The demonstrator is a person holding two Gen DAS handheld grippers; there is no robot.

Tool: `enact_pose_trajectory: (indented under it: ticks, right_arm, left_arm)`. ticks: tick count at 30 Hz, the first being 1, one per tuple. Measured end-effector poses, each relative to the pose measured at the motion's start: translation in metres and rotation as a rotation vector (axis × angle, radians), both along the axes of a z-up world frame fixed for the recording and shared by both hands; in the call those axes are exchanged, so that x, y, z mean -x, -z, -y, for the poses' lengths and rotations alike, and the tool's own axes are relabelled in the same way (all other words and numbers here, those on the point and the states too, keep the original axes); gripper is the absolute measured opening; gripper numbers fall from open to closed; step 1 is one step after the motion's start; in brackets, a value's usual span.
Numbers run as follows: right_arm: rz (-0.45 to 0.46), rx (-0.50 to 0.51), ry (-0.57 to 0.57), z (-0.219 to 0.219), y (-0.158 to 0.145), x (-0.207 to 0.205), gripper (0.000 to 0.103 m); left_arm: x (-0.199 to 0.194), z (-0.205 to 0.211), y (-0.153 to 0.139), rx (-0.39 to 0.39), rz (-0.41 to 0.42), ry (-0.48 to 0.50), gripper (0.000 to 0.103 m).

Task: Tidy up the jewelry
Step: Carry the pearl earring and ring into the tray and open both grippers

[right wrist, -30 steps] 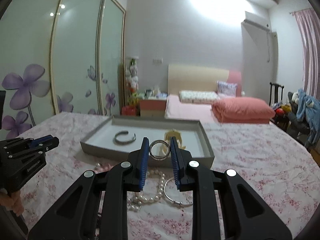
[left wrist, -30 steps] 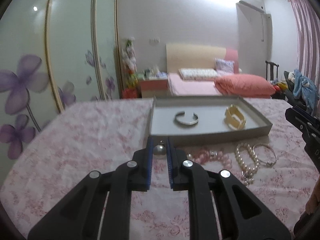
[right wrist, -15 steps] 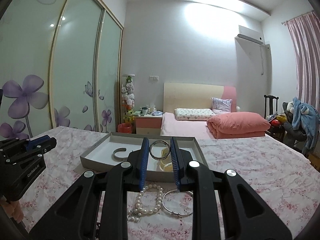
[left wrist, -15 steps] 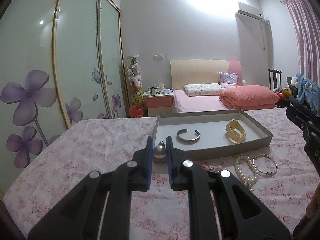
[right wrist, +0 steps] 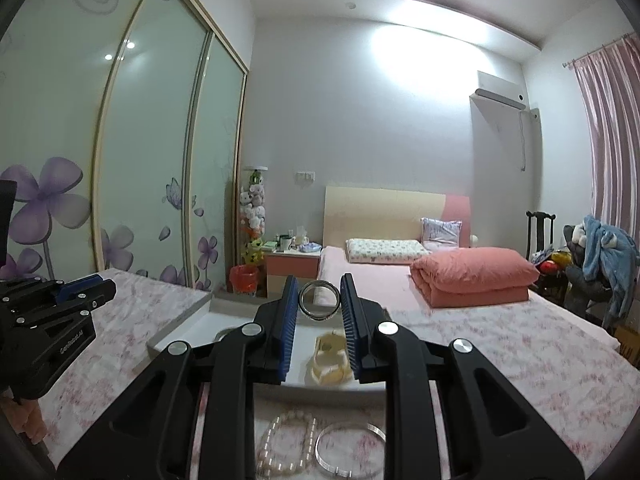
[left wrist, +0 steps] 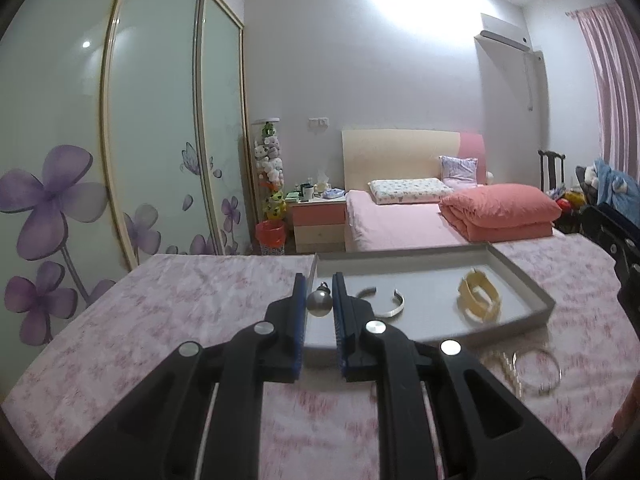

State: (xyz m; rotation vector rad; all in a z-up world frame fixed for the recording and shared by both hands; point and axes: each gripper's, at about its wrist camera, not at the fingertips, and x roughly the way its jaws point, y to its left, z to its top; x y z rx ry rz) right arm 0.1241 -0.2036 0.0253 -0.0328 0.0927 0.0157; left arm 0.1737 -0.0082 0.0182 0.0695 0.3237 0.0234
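Left wrist view: left tool (left wrist: 320, 300) was clenched on a small pearl pendant (left wrist: 319, 303), pads pinching the ball at its sides, metal cap up at 12 o'clock, held above the near left corner of the grey tray (left wrist: 536, 300). Right tool (right wrist: 319, 304) was clenched on a silver ring (right wrist: 319, 300), gripped across its diameter and standing on edge, hovering over the tray's near rim. In the tray: open silver cuff (left wrist: 386, 304) at about 1 o'clock from the left tool, cream bangle (left wrist: 478, 300) further out at 2 o'clock. Pearl strand (right wrist: 286, 440) and clear bangle (right wrist: 350, 446) lay on the pink floral counter (left wrist: 180, 312) at 6 o'clock, outside the tray. Handling guess: both held pieces are light, hard and slick; the round pearl could squirt out of the pads. The ring is stiff, so a grip across its band is fine. Pearl strand looks floppy; pinch one section.
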Motion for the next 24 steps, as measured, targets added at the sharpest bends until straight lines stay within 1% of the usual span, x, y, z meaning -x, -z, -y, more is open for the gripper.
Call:
enact_pose_trajectory:
  ticks: [4,8,11,14,16,19,22,24]
  right_arm:
    - [-0.016,-0.04,0.011,0.007,-0.002,-0.026,0.023]
    - [-0.097,-0.097,0.005,0.015,0.004,-0.061,0.023]
    - [-0.174,-0.124,0.0,0.018,0.015,-0.091,0.023]
    - [-0.271,-0.159,-0.005,0.023,0.03,-0.119,0.023]
    - [-0.325,-0.185,-0.011,0.024,0.038,-0.132,0.023]
    - [-0.421,-0.194,-0.027,0.023,0.051,-0.15,0.023]
    - [-0.475,-0.209,-0.038,0.021,0.059,-0.159,0.023]
    - [-0.501,-0.242,-0.051,0.025,0.062,-0.164,0.023]
  left_arm:
    - [-0.033,0.002,-0.006,0.023,-0.007,-0.014,0.014]
    - [-0.07,0.007,-0.002,0.05,-0.059,-0.003,0.014]
    - [-0.095,0.012,0.007,0.061,-0.122,0.018,0.014]
    - [-0.12,0.018,0.021,0.081,-0.195,0.042,0.014]
    - [-0.135,0.022,0.03,0.091,-0.237,0.058,0.014]
    - [-0.151,0.031,0.04,0.071,-0.274,0.084,0.014]
    - [-0.163,0.037,0.049,0.074,-0.32,0.116,0.014]
    - [-0.168,0.039,0.055,0.084,-0.345,0.133,0.014]
